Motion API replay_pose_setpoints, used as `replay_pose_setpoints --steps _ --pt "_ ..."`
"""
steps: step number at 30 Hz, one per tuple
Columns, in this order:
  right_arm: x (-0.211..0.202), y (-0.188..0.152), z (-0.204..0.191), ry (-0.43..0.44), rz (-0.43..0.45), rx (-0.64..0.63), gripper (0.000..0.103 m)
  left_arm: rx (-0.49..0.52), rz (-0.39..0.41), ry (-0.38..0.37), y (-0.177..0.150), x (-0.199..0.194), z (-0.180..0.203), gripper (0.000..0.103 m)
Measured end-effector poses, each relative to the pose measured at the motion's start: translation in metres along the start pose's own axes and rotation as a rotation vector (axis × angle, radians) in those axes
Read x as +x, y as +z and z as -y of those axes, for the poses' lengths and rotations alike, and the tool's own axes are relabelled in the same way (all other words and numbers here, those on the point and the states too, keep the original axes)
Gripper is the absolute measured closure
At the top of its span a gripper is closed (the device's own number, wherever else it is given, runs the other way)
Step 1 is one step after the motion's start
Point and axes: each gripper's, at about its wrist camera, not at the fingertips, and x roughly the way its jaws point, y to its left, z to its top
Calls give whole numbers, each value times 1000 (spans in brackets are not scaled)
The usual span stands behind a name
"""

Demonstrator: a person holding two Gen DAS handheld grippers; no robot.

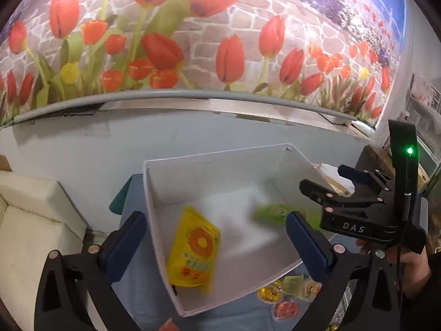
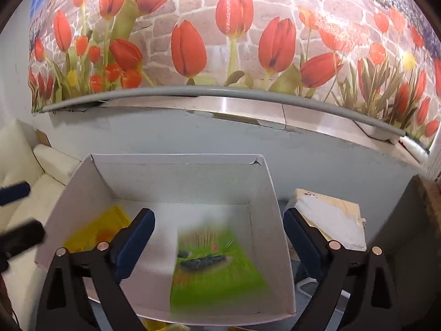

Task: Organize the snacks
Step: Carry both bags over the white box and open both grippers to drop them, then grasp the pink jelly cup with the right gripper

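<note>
In the left wrist view: white box [image 1: 220,165] on the blue-covered table [image 1: 143,289], holding a yellow snack pouch [image 1: 194,248] and a blurred green packet [image 1: 271,213]. Left claw [image 1: 215,237] spread wide, empty. Round sweets [image 1: 286,300] remain outside, unsorted.

In the right wrist view: the green packet [image 2: 217,270] lies in the box; right claw [image 2: 220,234] apart, gripping nothing. Judged partly done.

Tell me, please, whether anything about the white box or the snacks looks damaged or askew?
The white box has a small tear at its far right corner. The green packet and yellow packet inside it look blurred.
</note>
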Motion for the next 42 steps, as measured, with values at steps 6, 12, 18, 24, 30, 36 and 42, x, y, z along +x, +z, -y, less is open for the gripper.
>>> replay_pose_setpoints --steps 6,12,18,24,30,36,42 --pt "-27 -11 5 58 40 68 0 36 30 10 -12 -22 0 0" --pt "-95 -41 7 134 169 59 0 113 133 4 -39 -67 19 0" --pt "-162 -105 15 175 134 106 0 130 131 -76 -81 -126 43 0" --pt "-212 -190 28 91 130 167 0 149 120 -83 -141 -170 66 0" --pt "-201 -229 19 100 58 161 0 114 61 -126 -185 -183 72 0" --pt "-157 -226 -3 87 -5 139 0 106 48 -141 -202 -187 75 0" --pt "-104 -201 -9 37 -39 156 0 105 24 -149 -208 -182 71 0"
